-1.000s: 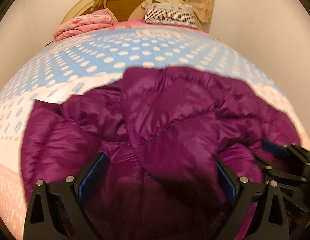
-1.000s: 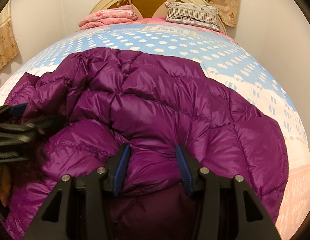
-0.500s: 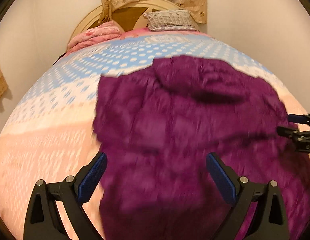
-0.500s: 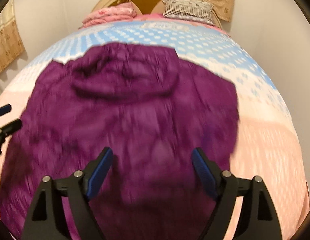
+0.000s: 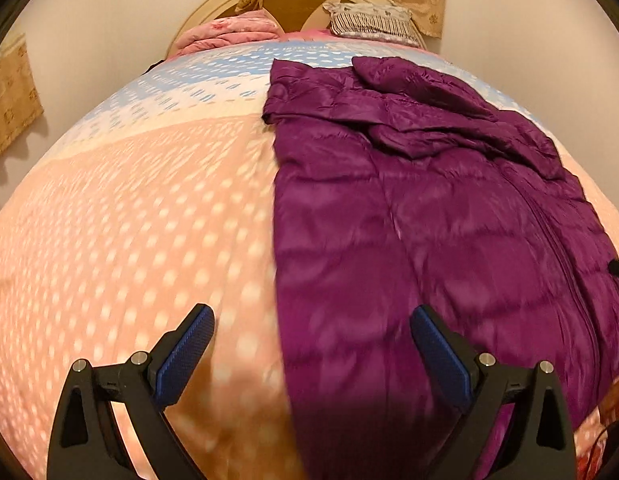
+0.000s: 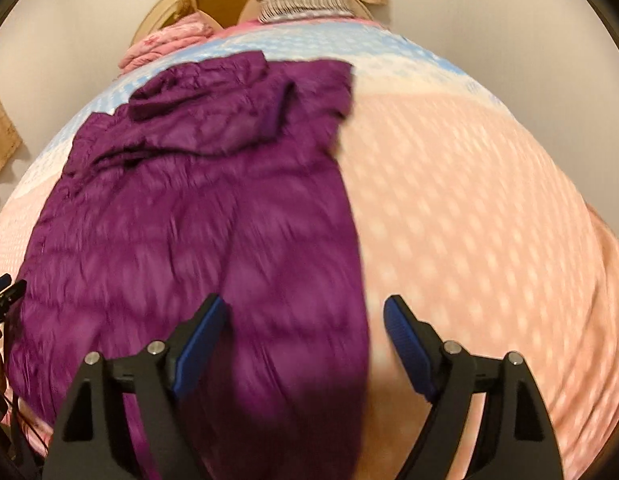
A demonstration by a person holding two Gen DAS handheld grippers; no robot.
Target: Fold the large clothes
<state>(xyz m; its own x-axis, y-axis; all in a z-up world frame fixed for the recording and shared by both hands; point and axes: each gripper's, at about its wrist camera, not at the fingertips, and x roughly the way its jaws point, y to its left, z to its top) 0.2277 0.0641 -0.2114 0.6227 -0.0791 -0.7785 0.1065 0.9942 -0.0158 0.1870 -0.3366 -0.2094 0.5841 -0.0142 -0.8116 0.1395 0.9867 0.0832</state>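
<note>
A large purple quilted down coat (image 5: pixel 421 216) lies spread lengthwise on the bed, hood end toward the headboard; it also shows in the right wrist view (image 6: pixel 205 216). My left gripper (image 5: pixel 309 336) is open and empty, hovering over the coat's left edge near the hem. My right gripper (image 6: pixel 305 328) is open and empty, over the coat's right edge near the hem. The left gripper's tip shows at the left edge of the right wrist view (image 6: pixel 3 292).
The bed has a pink, cream and blue dotted cover (image 5: pixel 129 220). At the headboard lie a folded pink quilt (image 5: pixel 229 32) and a striped pillow (image 5: pixel 369 22). White walls flank the bed; a beige curtain (image 5: pixel 9 100) hangs at left.
The right gripper let go of the bunched coat and opened. Both grippers pulled back toward the foot and moved apart. The coat now lies flattened out along the bed.
</note>
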